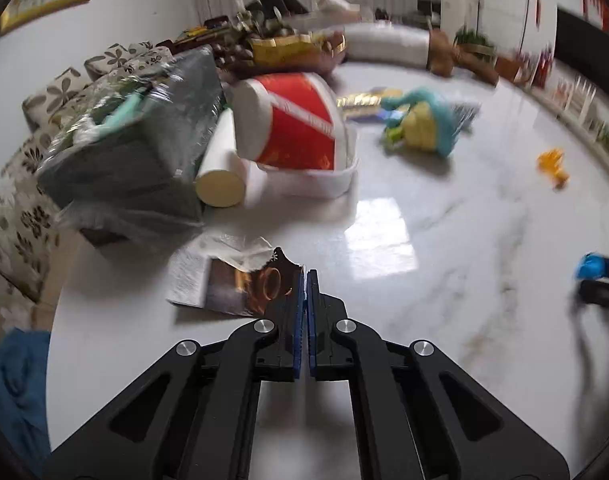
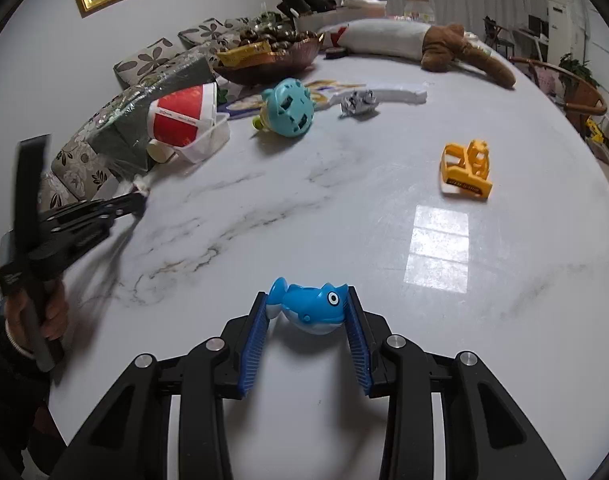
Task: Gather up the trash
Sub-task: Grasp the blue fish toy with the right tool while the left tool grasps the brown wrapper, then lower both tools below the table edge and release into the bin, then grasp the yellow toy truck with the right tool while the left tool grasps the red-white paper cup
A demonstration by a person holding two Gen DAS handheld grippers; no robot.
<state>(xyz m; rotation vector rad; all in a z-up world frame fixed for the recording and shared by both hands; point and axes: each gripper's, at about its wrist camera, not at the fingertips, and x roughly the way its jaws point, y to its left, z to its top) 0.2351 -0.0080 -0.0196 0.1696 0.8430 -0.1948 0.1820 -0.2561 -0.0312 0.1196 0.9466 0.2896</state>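
Trash first: on our left, a torn foil wrapper sits pinched in the left gripper, tongs pressed together on its edge, just above the marble table. Looks like we're mid-pickup, so next it probably needs carrying to the red and white bucket nearby, assuming that's the bin. Further right, the right gripper has its tongs clamped on a blue fish toy. A crumpled paper ball waits far across.
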